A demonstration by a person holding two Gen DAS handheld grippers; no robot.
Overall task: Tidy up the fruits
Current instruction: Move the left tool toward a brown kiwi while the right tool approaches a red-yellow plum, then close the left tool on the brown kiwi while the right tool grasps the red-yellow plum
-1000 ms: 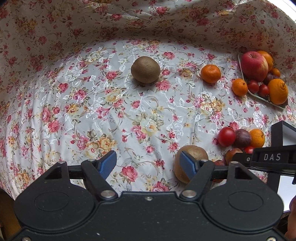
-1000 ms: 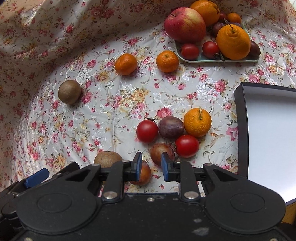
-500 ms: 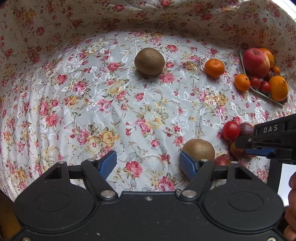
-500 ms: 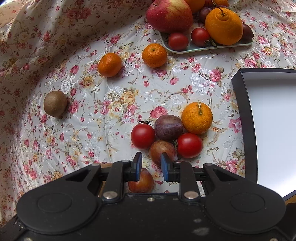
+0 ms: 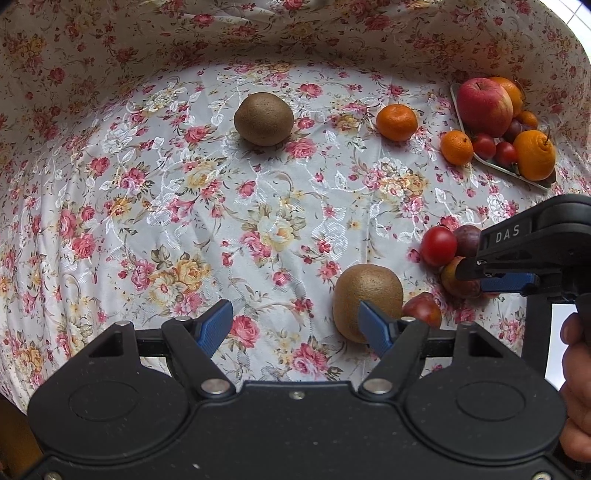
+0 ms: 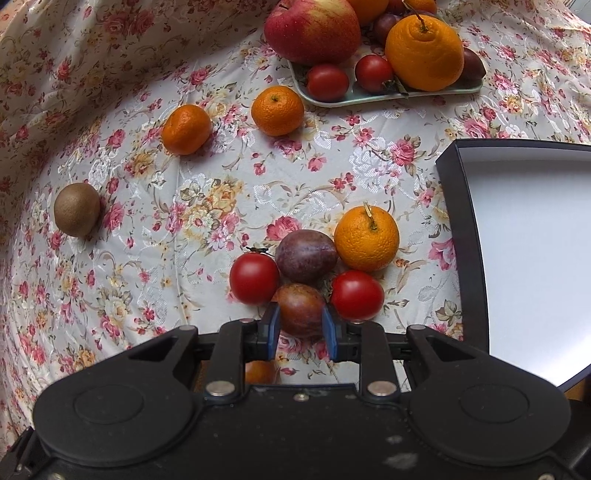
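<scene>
My right gripper [image 6: 301, 330] has its blue fingers on either side of a reddish-brown plum [image 6: 300, 308] in a cluster with two tomatoes [image 6: 254, 277], a purple plum [image 6: 306, 255] and an orange [image 6: 366, 238]. Contact with the plum is unclear. My left gripper [image 5: 295, 328] is open and empty over the floral cloth, with a kiwi [image 5: 365, 295] just past its right finger. A second kiwi [image 5: 264, 118] lies farther off. The right gripper also shows in the left wrist view [image 5: 506, 282].
A pale tray [image 6: 388, 96] at the back holds an apple [image 6: 314, 27], a large orange [image 6: 424, 53], tomatoes and plums. Two mandarins [image 6: 277, 110] lie before it. A black-rimmed white box [image 6: 461, 236] stands at the right. Another plum [image 5: 423, 309] lies beside the near kiwi.
My right gripper has moved forward into the fruit cluster and its fingers now flank the reddish-brown plum. The left gripper shifted slightly and stays open.
</scene>
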